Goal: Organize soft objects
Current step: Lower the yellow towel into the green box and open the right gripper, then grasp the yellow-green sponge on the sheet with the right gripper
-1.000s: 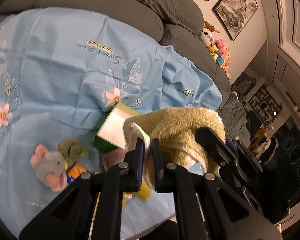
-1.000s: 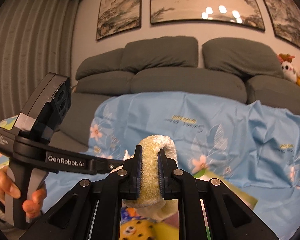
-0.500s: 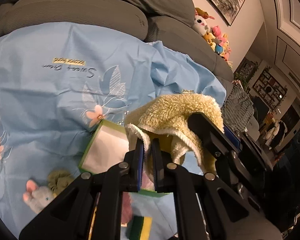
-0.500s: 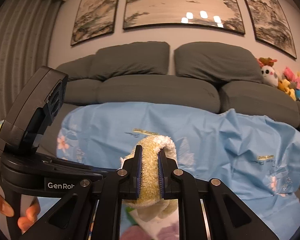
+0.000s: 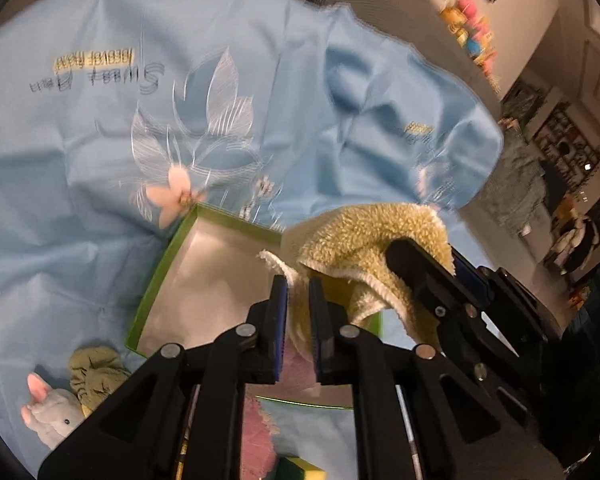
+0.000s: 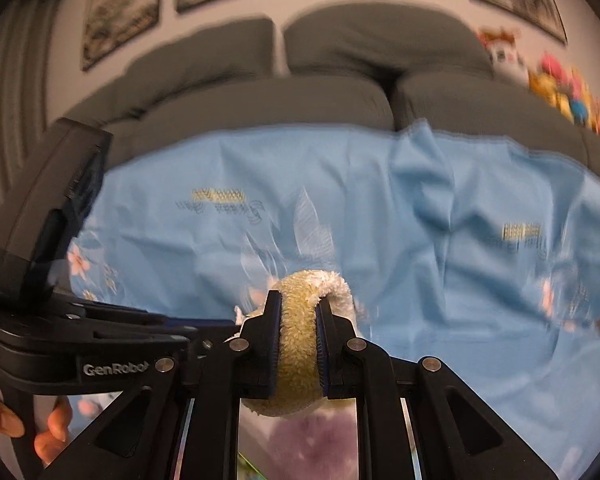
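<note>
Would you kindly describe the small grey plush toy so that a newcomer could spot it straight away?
Start from the light blue sheet spread over the grey sofa, and find the green-rimmed box lying on it. The grey plush toy lies beyond the box's near-left corner, beside a crumpled olive cloth. Only it has pink ears.

Fluffy terry towel (image 5: 364, 236), smooth cloth sheet (image 5: 100, 160)
</note>
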A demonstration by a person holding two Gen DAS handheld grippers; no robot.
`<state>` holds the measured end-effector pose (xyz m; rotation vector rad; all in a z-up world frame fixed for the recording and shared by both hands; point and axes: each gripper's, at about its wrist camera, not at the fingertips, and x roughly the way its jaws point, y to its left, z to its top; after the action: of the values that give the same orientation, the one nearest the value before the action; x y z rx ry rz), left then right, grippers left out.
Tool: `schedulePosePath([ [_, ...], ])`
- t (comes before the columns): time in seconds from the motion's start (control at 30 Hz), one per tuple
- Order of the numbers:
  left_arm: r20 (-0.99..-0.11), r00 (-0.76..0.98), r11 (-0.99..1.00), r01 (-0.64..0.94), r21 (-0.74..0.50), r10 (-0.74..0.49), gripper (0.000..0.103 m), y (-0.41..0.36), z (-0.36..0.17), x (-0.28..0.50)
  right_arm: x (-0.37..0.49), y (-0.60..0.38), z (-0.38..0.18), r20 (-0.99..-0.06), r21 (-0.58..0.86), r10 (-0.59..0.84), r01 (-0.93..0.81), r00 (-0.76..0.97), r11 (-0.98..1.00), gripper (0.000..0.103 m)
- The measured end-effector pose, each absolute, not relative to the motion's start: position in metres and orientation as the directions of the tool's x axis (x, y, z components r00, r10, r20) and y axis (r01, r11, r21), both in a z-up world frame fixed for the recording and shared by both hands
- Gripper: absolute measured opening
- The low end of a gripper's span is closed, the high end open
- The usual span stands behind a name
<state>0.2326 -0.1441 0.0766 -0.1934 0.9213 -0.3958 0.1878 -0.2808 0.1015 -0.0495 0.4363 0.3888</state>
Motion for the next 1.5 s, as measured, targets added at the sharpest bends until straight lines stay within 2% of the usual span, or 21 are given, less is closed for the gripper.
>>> schedulePosePath([
  [0.03, -0.752, 0.526, 0.918, 0.235, -0.321, -0.397, 0.023, -0.146, 0.068, 0.238, 0.196, -0.283, 0.091, -0.457, 0.041, 0.340, -0.363, 0.822, 0.931, 0.015],
  [0.1, -0.785, 0.513, 0.938, 0.201, -0.284, -0.347, 0.045, -0.147, 0.052, 0.247, 0.208, -0.286, 0.072, -0.520, 0.038, 0.302, -0.332, 0.799, 0.943, 0.016],
  [0.13, -0.799, 0.504, 0.944, 0.186, -0.271, -0.329, 0.049, -0.147, 0.044, 0.252, 0.212, -0.288, 0.065, -0.542, 0.042, 0.288, -0.317, 0.789, 0.947, 0.019],
  [0.2, -0.822, 0.483, 0.954, 0.157, -0.257, -0.301, 0.064, -0.144, 0.029, 0.258, 0.225, -0.298, 0.046, -0.608, 0.073, 0.262, -0.276, 0.749, 0.958, 0.029],
  [0.27, -0.835, 0.468, 0.957, 0.140, -0.256, -0.292, 0.069, -0.140, 0.018, 0.262, 0.231, -0.310, 0.029, -0.653, 0.097, 0.241, -0.236, 0.718, 0.967, 0.051],
  [0.33, -0.844, 0.455, 0.959, 0.131, -0.252, -0.284, 0.070, -0.136, 0.011, 0.263, 0.230, -0.318, 0.020, -0.664, 0.102, 0.233, -0.223, 0.711, 0.970, 0.054],
  [0.4, -0.849, 0.449, 0.961, 0.128, -0.247, -0.278, 0.079, -0.133, 0.008, 0.262, 0.226, -0.325, 0.014, -0.678, 0.094, 0.222, -0.217, 0.701, 0.972, 0.056],
  [0.43, -0.847, 0.452, 0.960, 0.127, -0.250, -0.280, 0.080, -0.131, 0.009, 0.259, 0.223, -0.328, 0.013, -0.684, 0.082, 0.206, -0.207, 0.700, 0.975, 0.059],
  [0.53, -0.836, 0.462, 0.956, 0.141, -0.259, -0.295, 0.081, -0.128, 0.014, 0.248, 0.209, -0.335, 0.018, -0.662, 0.071, 0.196, -0.199, 0.724, 0.977, 0.060],
  [0.7, -0.812, 0.491, 0.948, 0.200, -0.249, -0.317, 0.089, -0.126, 0.025, 0.213, 0.171, -0.346, 0.027, -0.619, 0.127, 0.262, -0.235, 0.741, 0.964, 0.069],
  [0.93, -0.776, 0.514, 0.927, 0.277, -0.254, -0.367, 0.093, -0.118, 0.031, 0.155, 0.127, -0.354, 0.020, -0.611, 0.263, 0.371, -0.262, 0.700, 0.928, 0.069],
  [1.03, -0.766, 0.514, 0.918, 0.299, -0.261, -0.386, 0.103, -0.114, 0.030, 0.128, 0.108, -0.352, 0.015, -0.616, 0.287, 0.396, -0.274, 0.681, 0.918, 0.070],
  [1.17, -0.763, 0.524, 0.919, 0.311, -0.243, -0.379, 0.102, -0.110, 0.025, 0.097, 0.085, -0.347, 0.007, -0.621, 0.320, 0.430, -0.289, 0.655, 0.902, 0.074],
  [1.5, -0.799, 0.470, 0.902, 0.382, -0.200, -0.376, 0.102, -0.114, -0.015, 0.032, 0.054, -0.335, -0.020, -0.644, 0.440, 0.525, -0.292, 0.556, 0.849, 0.076],
])
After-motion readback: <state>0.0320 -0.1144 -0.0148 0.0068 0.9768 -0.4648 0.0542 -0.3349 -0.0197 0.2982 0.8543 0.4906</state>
